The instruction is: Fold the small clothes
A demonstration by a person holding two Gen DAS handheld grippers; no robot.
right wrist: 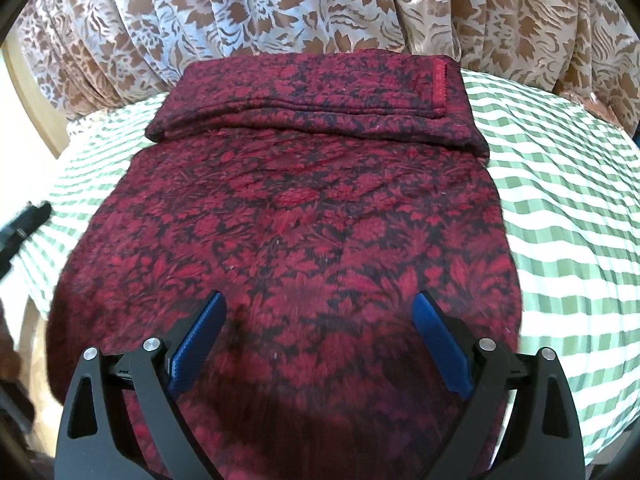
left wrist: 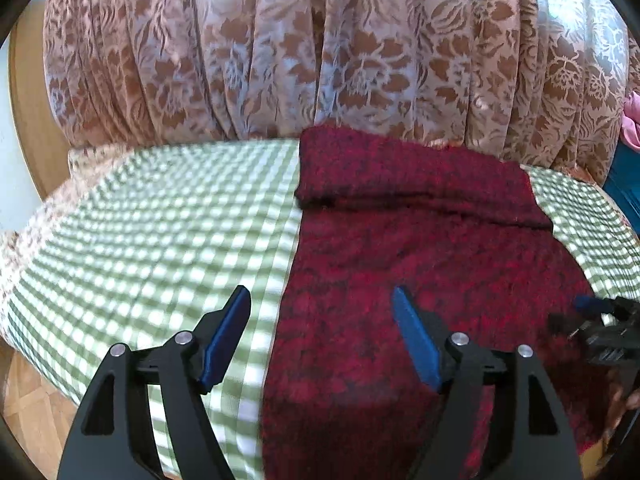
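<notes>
A dark red cloth with a black floral pattern (right wrist: 304,216) lies spread on the green-and-white checked surface (right wrist: 560,208). Its far end is folded over into a thick band (right wrist: 312,100) below the curtain. My left gripper (left wrist: 322,298) hovers open above the cloth's left edge (left wrist: 288,280), one blue finger over the checks, the other over the red cloth, nothing between them. My right gripper (right wrist: 318,302) stands open above the near middle of the cloth, holding nothing. In the left wrist view the right gripper (left wrist: 600,316) shows at the right edge.
A brown-and-cream floral curtain (left wrist: 320,48) hangs right behind the checked surface. Wooden floor (left wrist: 28,400) shows at the lower left. A pink cloth (left wrist: 632,120) and something blue (left wrist: 624,188) sit at the far right edge.
</notes>
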